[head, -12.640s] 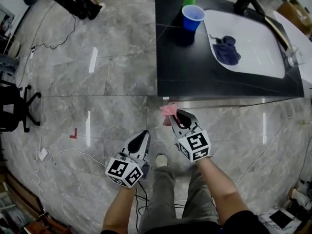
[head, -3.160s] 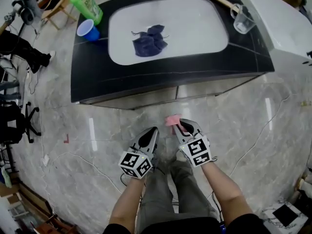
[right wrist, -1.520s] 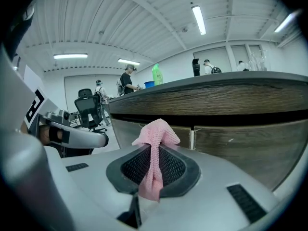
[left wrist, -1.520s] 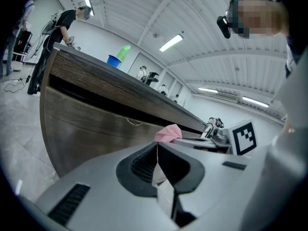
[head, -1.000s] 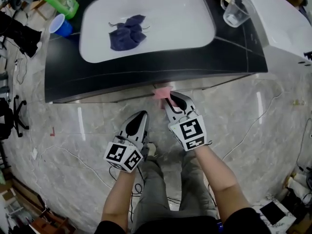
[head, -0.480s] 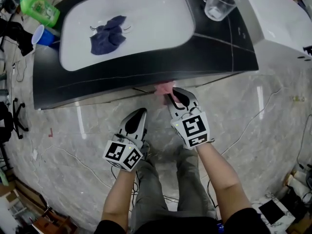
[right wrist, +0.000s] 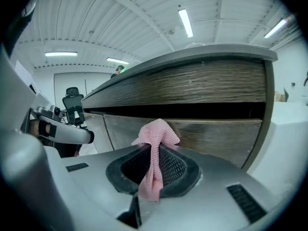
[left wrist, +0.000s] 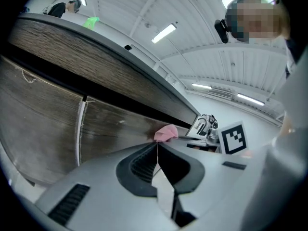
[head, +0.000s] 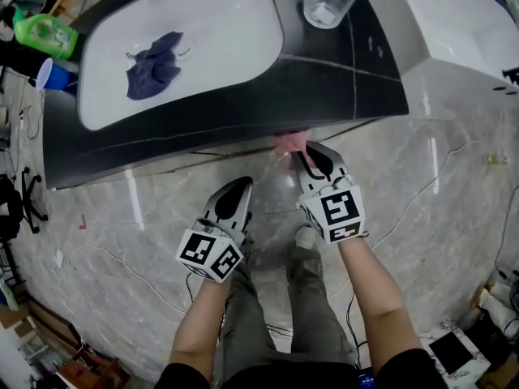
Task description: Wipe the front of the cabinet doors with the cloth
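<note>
Heads up: only a small wad of the cloth (right wrist: 153,141) pokes past the tips, so you could scrape bare jaws on the cabinet doors (right wrist: 216,131), or it could tug free. On your left gripper (head: 237,194) the jaws are together on nothing. On your right gripper (head: 315,159) they're clamped on the cloth, up by the door.

Grey marble floor (head: 146,217), glossy, w/ pale light streaks. Thin cables (head: 405,220) trailing over it at right & near left. Black office chair (head: 15,209) at left edge. Black-topped table (head: 324,87) far centre. Ribbed white ceiling (right wrist: 144,18) w/ strip lights (right wrist: 185,23).
</note>
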The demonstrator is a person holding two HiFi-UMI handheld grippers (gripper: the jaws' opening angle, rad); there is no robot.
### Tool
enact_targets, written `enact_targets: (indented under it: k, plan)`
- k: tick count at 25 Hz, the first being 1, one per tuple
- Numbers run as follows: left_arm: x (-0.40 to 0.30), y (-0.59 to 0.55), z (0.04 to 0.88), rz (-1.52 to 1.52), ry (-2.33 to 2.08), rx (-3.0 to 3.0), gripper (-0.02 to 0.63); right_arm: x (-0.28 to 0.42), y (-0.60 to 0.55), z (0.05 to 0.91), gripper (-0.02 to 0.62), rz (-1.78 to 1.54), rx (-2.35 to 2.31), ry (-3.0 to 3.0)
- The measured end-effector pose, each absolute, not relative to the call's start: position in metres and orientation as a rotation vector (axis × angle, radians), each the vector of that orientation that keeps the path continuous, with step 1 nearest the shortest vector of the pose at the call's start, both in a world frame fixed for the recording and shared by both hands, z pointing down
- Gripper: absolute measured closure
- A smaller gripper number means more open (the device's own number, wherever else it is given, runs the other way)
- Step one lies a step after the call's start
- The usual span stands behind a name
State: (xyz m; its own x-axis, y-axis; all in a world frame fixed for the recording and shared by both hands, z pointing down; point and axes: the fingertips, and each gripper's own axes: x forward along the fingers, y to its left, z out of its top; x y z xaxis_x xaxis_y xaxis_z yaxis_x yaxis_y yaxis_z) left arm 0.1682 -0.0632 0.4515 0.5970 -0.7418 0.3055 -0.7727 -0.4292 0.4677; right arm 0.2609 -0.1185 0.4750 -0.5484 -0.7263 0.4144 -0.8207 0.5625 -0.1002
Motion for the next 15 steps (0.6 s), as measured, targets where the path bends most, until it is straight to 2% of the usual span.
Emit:
enact_targets:
  k: [15]
  plan:
    - [0.242,-0.070,0.459,0.076,-1.139,2.276,0.595,0.365,-0.132,0.484,0.541,0.421,1.397,-2.396]
